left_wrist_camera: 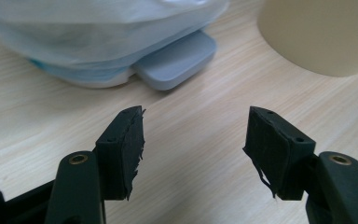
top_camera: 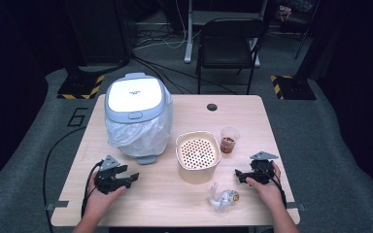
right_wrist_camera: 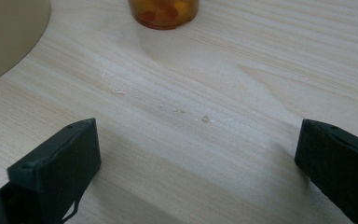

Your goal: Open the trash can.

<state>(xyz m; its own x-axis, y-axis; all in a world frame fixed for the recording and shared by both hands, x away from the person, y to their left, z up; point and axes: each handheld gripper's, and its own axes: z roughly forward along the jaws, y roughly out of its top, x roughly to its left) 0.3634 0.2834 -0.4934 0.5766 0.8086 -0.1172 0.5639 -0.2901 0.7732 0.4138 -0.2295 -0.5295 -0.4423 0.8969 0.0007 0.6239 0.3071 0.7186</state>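
Observation:
A grey-blue lidded bin (top_camera: 135,99) lined with a white plastic bag (top_camera: 138,136) stands at the table's back left. A cream container with a perforated top (top_camera: 198,154) sits mid-table, and a clear cup of red-orange food (top_camera: 228,140) stands to its right. My left gripper (top_camera: 130,175) rests open near the front left, pointing right. In the left gripper view the left gripper (left_wrist_camera: 196,140) holds nothing, facing the bin's foot pedal (left_wrist_camera: 175,60) and bag (left_wrist_camera: 98,28). My right gripper (top_camera: 239,176) is open at the front right. The right gripper (right_wrist_camera: 198,158) is empty and faces the cup (right_wrist_camera: 164,11).
A crumpled clear plastic wrapper with something yellow inside (top_camera: 223,198) lies near the front edge between the hands. Small water drops (right_wrist_camera: 205,119) dot the wood ahead of the right gripper. A black chair (top_camera: 228,43) stands beyond the table. The cream container (right_wrist_camera: 9,32) is close at the left.

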